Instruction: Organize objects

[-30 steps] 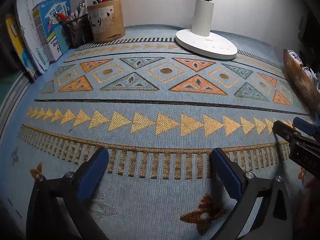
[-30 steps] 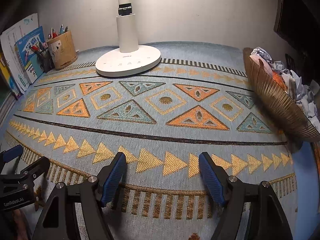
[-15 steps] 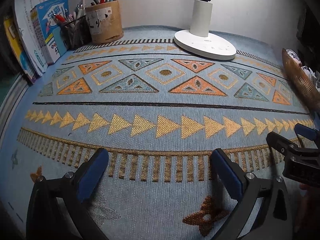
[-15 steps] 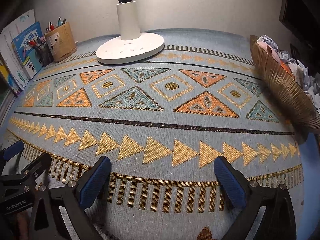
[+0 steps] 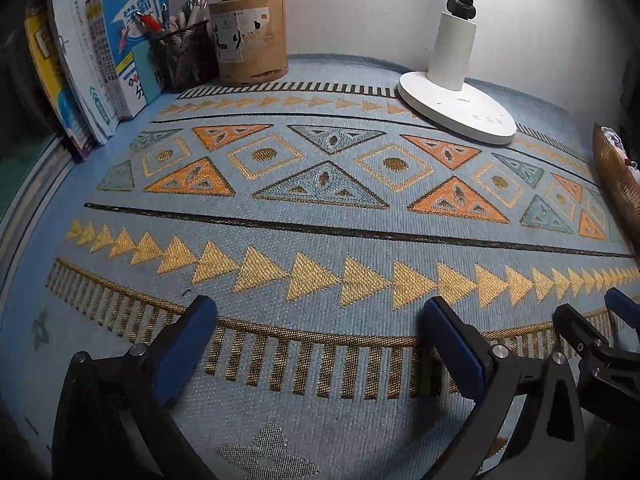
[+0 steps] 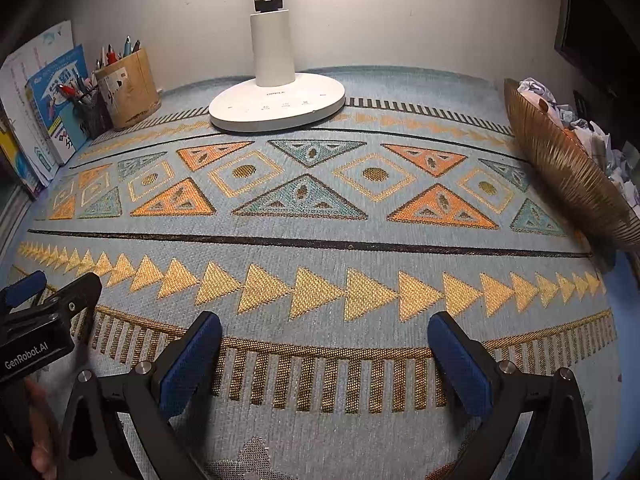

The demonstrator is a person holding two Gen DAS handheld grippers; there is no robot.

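a patterned blue cloth point(image 5: 320, 216) covers a desk, woven with gold, orange and teal triangles. the left gripper point(image 5: 316, 344) hovers low over its near edge, blue-padded fingers point(image 5: 188, 344) spread wide with nothing between them. just to its right, the right gripper point(image 6: 324, 356) hovers the same way, fingers point(image 6: 460, 364) also spread wide and empty. at the far left stand books point(image 5: 116, 48), a mesh pen cup point(image 5: 184, 56) and a wooden pen holder point(image 5: 250, 40). a white lamp base point(image 6: 278, 104) sits far centre. a woven basket point(image 6: 568, 172) of crumpled paper point(image 6: 600, 140) lies at the right.
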